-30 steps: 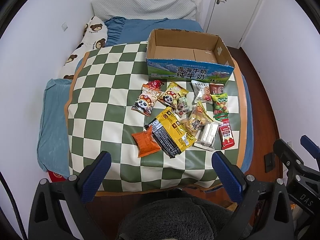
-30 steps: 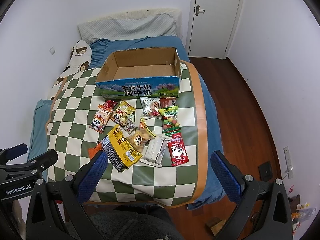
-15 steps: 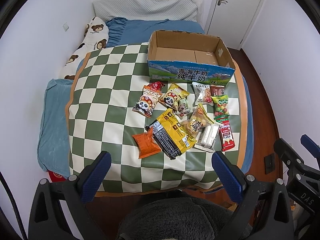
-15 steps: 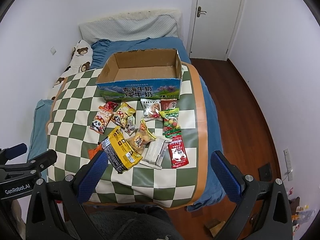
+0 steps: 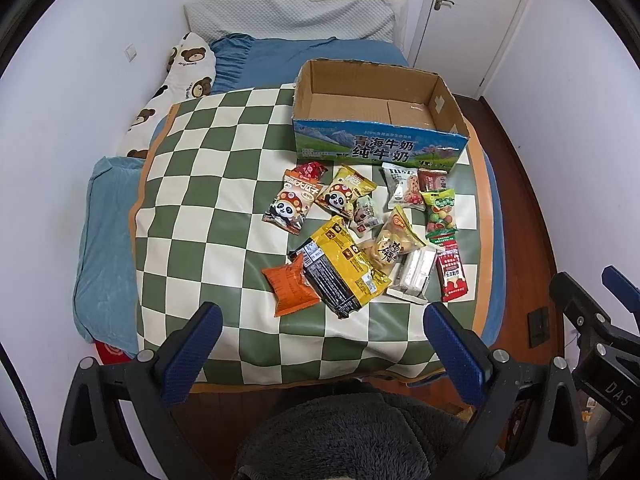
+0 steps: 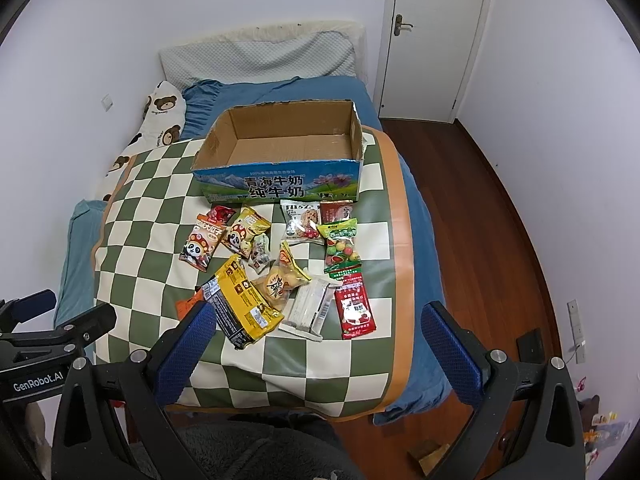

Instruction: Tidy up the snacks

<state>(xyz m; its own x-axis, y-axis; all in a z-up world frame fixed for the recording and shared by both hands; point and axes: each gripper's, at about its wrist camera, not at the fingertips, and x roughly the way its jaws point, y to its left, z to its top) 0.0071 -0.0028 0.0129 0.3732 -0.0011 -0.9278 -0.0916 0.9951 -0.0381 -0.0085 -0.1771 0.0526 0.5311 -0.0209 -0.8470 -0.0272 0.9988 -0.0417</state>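
Several snack packets lie on a green-and-white checked mat (image 5: 200, 208) on a bed. Among them are a big yellow-and-black bag (image 5: 340, 268) (image 6: 242, 310), an orange packet (image 5: 290, 288), a panda packet (image 5: 292, 206) (image 6: 200, 246), a red packet (image 5: 452, 276) (image 6: 354, 308) and a white wafer pack (image 5: 414, 276) (image 6: 310, 308). An empty open cardboard box (image 5: 380, 148) (image 6: 280, 186) stands behind them. My left gripper (image 5: 320, 324) and right gripper (image 6: 316, 316) are open and empty, held above the mat's near edge.
A blue sheet, a grey pillow (image 5: 292, 12) and a bear-print pillow (image 5: 176, 76) lie beyond the mat. White walls flank the bed. A white door (image 6: 432, 36) and wooden floor (image 6: 488, 220) are to the right. A grey fuzzy garment (image 5: 348, 432) fills the bottom.
Both grippers have moved slightly forward toward the bed; the snacks and box appear a little closer. Nothing on the mat has moved.
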